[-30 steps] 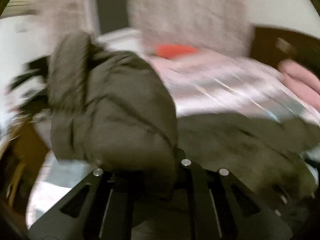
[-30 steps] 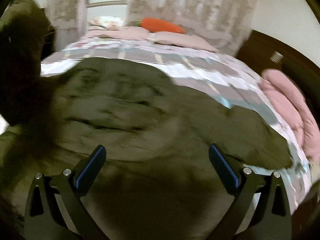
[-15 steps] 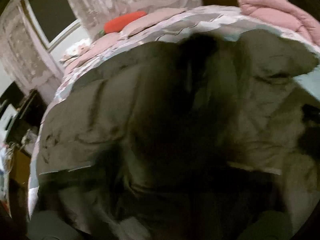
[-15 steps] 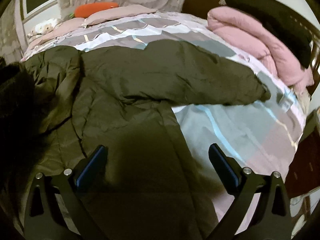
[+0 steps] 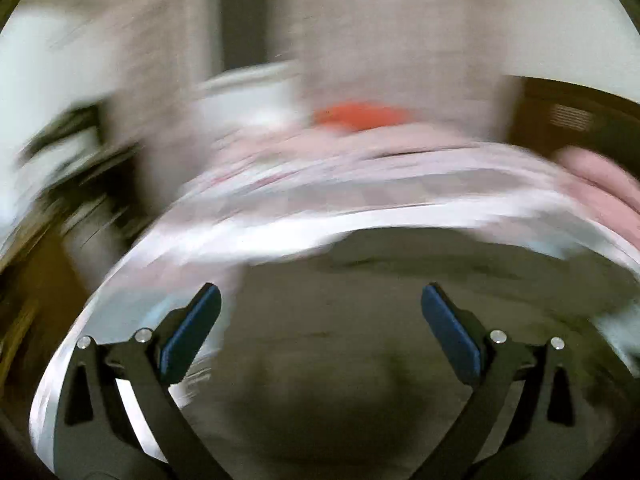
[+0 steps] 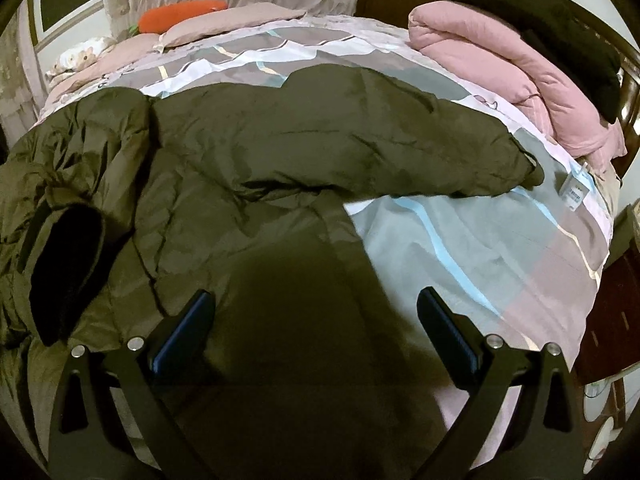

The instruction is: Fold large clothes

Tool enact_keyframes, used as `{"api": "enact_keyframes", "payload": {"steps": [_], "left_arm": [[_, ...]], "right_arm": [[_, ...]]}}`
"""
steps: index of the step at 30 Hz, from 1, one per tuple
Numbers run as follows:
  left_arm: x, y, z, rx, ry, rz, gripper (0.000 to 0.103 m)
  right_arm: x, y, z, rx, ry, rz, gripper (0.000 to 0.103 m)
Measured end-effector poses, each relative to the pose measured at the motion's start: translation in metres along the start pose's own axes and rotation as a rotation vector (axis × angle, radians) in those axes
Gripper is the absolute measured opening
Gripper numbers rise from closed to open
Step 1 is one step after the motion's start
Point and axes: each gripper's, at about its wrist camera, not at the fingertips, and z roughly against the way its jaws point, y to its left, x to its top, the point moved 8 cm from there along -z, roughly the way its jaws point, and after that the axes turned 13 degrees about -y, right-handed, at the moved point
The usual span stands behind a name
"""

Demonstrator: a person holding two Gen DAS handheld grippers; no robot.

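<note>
A large olive-green padded coat (image 6: pixel 256 184) lies spread on the bed. One sleeve (image 6: pixel 400 152) stretches out to the right. The other sleeve is folded over the body at the left, its dark cuff (image 6: pixel 64 264) showing. My right gripper (image 6: pixel 316 328) is open and empty above the coat's lower part. In the blurred left wrist view my left gripper (image 5: pixel 320 328) is open and empty above the coat (image 5: pixel 360 320).
The bed has a striped grey, blue and pink cover (image 6: pixel 500 248). A folded pink quilt (image 6: pixel 520 80) lies by the dark headboard at the right. Pillows and an orange carrot-shaped cushion (image 6: pixel 180 16) lie at the far side. Dark wooden furniture (image 6: pixel 612 312) stands by the bed's right edge.
My left gripper held a coat sleeve up, laid it over the coat body, let go and opened. The right gripper stayed open and swung toward the right.
</note>
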Motion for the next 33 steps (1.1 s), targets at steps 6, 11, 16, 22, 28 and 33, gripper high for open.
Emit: {"api": "enact_keyframes", "payload": {"steps": [6, 11, 16, 22, 28, 33], "left_arm": [[-0.1, 0.064, -0.098, 0.074, 0.263, 0.103, 0.099], [-0.14, 0.062, -0.113, 0.034, 0.322, 0.169, 0.101], [-0.155, 0.066, -0.122, -0.017, 0.349, 0.238, 0.101], [-0.156, 0.054, -0.126, 0.023, 0.317, 0.17, 0.101], [-0.151, 0.047, -0.121, 0.071, 0.284, 0.082, 0.101], [-0.152, 0.048, -0.123, 0.058, 0.287, 0.098, 0.101]], "right_arm": [[0.013, 0.021, 0.021, -0.007, -0.069, -0.039, 0.102], [0.042, 0.096, 0.063, 0.097, -0.262, 0.004, 0.102], [0.057, 0.237, 0.082, 0.368, -0.311, 0.176, 0.102], [0.028, 0.348, 0.045, 0.382, -0.231, 0.373, 0.102], [0.015, 0.339, -0.002, 0.311, -0.19, 0.438, 0.102], [0.017, 0.318, -0.004, 0.32, -0.178, 0.448, 0.102]]}}
